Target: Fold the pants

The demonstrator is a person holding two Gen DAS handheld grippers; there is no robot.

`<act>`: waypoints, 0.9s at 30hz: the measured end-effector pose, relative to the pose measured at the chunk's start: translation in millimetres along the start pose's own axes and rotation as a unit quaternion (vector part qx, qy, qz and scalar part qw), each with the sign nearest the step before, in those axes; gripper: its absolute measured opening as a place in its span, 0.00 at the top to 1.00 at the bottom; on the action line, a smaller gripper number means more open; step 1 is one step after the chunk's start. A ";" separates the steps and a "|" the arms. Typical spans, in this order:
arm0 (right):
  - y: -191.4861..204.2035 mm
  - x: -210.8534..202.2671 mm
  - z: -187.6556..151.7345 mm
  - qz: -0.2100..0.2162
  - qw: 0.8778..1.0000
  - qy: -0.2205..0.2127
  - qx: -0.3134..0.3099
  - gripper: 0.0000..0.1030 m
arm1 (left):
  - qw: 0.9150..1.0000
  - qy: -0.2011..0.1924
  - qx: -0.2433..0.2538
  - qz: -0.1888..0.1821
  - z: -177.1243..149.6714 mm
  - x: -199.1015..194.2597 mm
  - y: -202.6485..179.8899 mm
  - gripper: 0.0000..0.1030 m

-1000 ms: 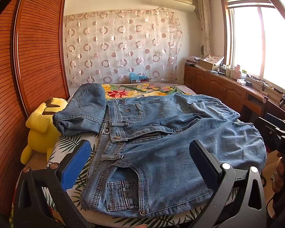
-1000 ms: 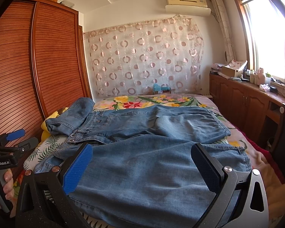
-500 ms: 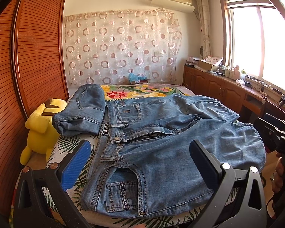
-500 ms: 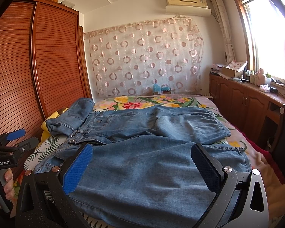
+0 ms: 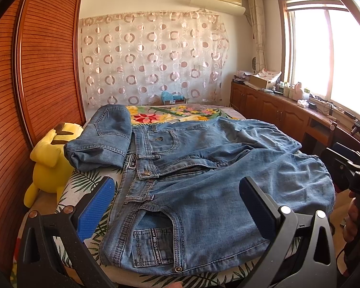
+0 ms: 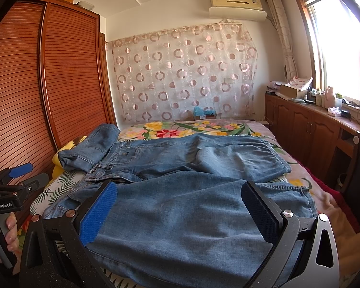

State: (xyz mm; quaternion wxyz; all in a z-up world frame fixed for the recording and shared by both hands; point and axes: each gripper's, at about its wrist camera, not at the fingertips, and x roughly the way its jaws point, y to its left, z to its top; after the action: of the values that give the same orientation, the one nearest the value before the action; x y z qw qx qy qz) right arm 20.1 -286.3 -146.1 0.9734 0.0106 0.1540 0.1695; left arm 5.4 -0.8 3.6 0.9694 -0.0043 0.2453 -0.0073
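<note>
Jaws of your left gripper [image 5: 177, 206] and right gripper [image 6: 180, 211] stand wide apart, empty, above the blue jeans [image 5: 204, 180] spread on the bed [image 6: 180, 127].

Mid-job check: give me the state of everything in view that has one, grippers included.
Left gripper: open, holding nothing.
Right gripper: open, holding nothing.
Light blue denim jeans: spread out unfolded on the bed, fly unzipped, waist button undone.
Smaller blue denim piece: folded, beside the jeans' waistband.
Yellow plush toy: wedged between bed and wardrobe.
Slatted wooden wardrobe doors: shut.
</note>
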 end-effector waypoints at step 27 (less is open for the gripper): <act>-21.8 29.1 -13.8 -0.063 0.995 0.083 -0.004 0.00 | 0.996 0.079 -0.020 0.041 -46.5 40.9 64.7 0.00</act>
State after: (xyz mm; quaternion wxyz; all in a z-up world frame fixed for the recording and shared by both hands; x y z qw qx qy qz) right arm 49.1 -297.5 -169.4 0.9659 -0.0168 0.2343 0.1089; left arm 20.0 63.0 -57.5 0.9461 -0.0128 0.3214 0.0369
